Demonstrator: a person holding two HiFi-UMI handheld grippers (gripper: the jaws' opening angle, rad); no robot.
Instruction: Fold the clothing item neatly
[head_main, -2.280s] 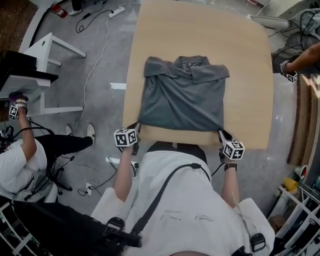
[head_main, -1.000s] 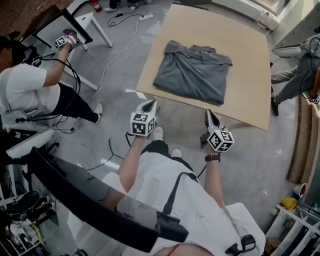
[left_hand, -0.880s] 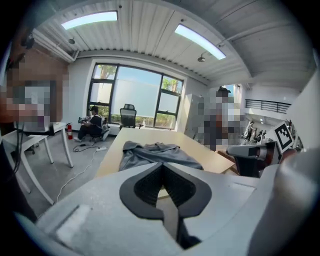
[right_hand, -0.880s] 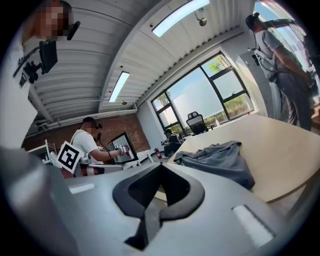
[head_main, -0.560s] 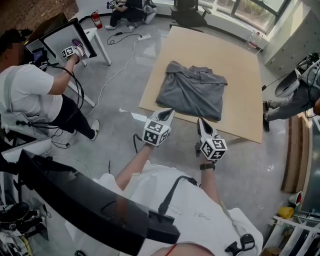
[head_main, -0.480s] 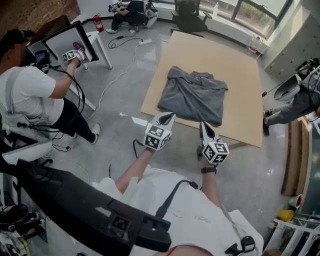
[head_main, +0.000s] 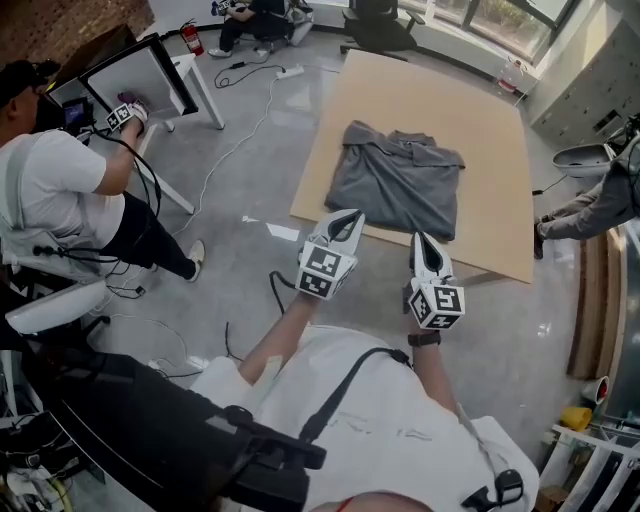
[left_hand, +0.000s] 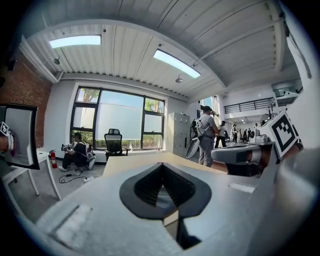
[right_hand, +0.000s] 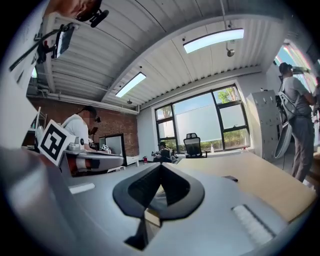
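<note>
A grey polo shirt (head_main: 398, 182) lies folded in a rectangle on the wooden table (head_main: 430, 90), collar at the far side. My left gripper (head_main: 346, 220) and right gripper (head_main: 424, 245) hang side by side in the air over the floor, just short of the table's near edge and apart from the shirt. Both are shut with nothing between the jaws. In the left gripper view the left gripper (left_hand: 161, 166) points almost level over the tabletop (left_hand: 145, 161). The right gripper (right_hand: 160, 169) does the same in the right gripper view. The shirt is not clear in either gripper view.
A person in a white top (head_main: 60, 200) sits at a white desk with a monitor (head_main: 140, 72) on the left. Cables (head_main: 235, 150) trail across the grey floor. Another person (head_main: 600, 195) stands at the right edge. An office chair (head_main: 375, 25) stands beyond the table.
Both grippers have left the shirt's near corners, drawn back off the table's edge and risen, staying shut. The shirt keeps its folded shape. The head camera has lifted and shows more of the room.
</note>
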